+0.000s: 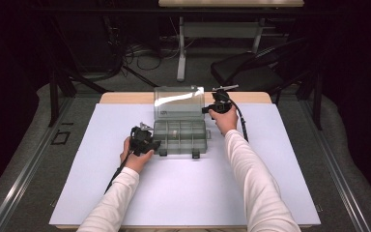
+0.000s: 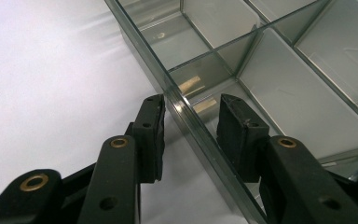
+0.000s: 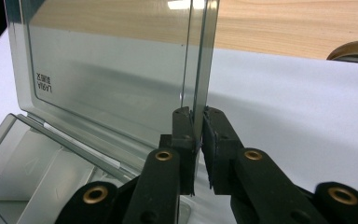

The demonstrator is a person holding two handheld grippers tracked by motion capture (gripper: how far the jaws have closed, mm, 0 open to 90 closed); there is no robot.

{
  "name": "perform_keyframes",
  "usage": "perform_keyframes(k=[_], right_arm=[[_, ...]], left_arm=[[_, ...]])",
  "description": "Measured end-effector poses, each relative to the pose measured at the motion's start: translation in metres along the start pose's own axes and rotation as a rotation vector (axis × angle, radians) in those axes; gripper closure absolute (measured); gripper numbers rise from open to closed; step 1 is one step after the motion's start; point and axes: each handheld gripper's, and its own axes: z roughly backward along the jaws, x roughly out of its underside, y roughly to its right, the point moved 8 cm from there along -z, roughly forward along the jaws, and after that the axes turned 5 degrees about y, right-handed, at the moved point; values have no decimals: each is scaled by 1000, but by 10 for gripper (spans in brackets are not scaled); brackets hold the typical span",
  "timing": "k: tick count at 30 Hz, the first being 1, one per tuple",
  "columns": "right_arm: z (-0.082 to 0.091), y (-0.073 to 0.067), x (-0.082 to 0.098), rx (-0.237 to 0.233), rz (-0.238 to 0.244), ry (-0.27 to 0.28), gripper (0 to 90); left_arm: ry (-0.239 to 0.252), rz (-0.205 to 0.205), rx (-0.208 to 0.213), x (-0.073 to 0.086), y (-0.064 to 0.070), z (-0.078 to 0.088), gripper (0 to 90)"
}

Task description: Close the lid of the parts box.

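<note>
A clear plastic organizer box with several divided compartments sits on the white mat, its lid standing upright at the back. My left gripper is at the box's left front corner. In the left gripper view its jaws straddle the side wall, with a gap between each pad and the wall. My right gripper is at the lid's right edge. In the right gripper view its pads press on both faces of the lid.
The white mat covers most of a wooden table. Free mat lies in front of the box and on both sides. Beyond the table stand a dark chair and a white table leg.
</note>
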Motion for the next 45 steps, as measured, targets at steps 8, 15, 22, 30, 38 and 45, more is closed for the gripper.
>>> perform_keyframes(k=[8,15,22,30,38,45], right_arm=[[1,-1,1,15,2,14,843],[2,-2,1,28,-2,19,844],[2,-2,1,30,2,21,845],[3,-2,2,30,11,28,845],[3,-2,3,30,10,35,846],[3,-2,3,27,12,39,846]], left_arm=[[-1,18,14,-1,-3,0,577],[31,90,56,-14,-11,16,471],[87,119,92,-37,-18,26,429],[113,119,116,-78,-25,33,409],[106,120,75,-109,-35,31,351],[135,160,86,-128,-47,28,292]])
